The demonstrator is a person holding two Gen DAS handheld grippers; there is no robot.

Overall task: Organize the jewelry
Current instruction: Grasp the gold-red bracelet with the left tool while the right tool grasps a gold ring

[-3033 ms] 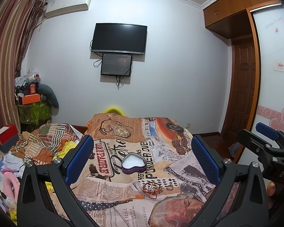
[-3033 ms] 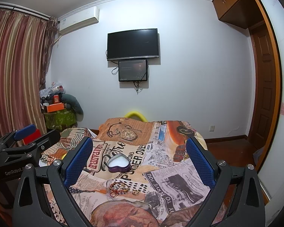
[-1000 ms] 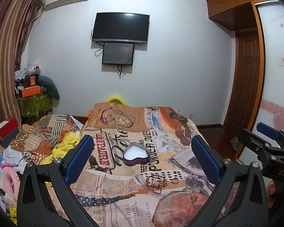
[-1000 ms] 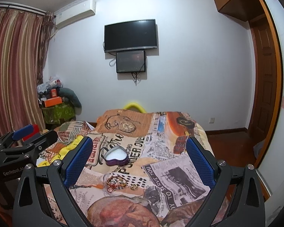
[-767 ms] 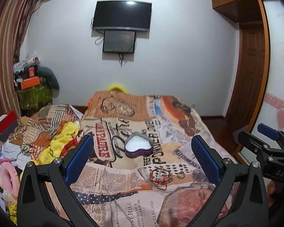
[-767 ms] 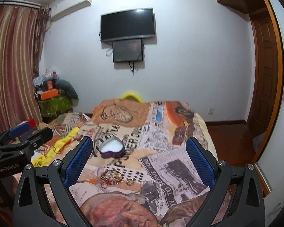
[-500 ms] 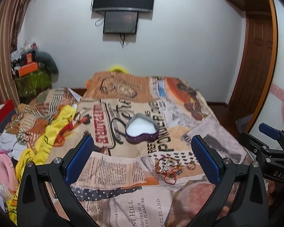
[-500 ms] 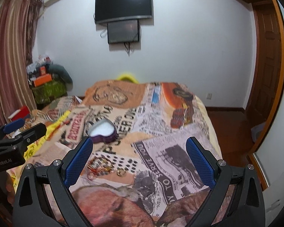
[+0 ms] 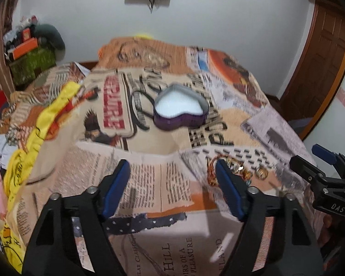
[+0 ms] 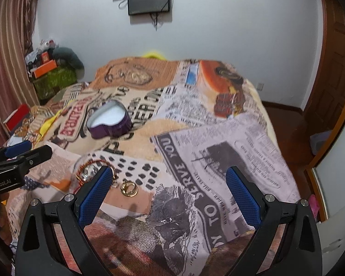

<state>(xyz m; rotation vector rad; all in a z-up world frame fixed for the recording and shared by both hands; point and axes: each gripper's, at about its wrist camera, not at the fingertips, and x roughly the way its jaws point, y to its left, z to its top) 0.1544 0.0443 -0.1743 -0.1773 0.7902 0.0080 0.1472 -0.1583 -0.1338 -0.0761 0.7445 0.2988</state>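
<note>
A purple heart-shaped box (image 9: 179,108) with a white inside stands open on the printed bedspread; it also shows in the right wrist view (image 10: 108,121). A pile of jewelry (image 9: 234,169) with bracelets and gold rings lies nearer, partly behind my left gripper's right finger. In the right wrist view the bracelets (image 10: 89,169) and a gold ring (image 10: 128,188) lie beside the left finger. My left gripper (image 9: 171,172) is open and empty above the bed. My right gripper (image 10: 169,179) is open and empty, right of the jewelry.
The bedspread (image 10: 218,138) covers the whole bed. Yellow cloth and clutter (image 9: 34,126) lie at the left side. A wooden door (image 9: 322,57) is at the right, a screen (image 10: 148,0) on the far wall.
Both grippers have tilted down and moved closer to the bed. The box and jewelry now sit larger and nearer. The left gripper's jaws stand narrower than before.
</note>
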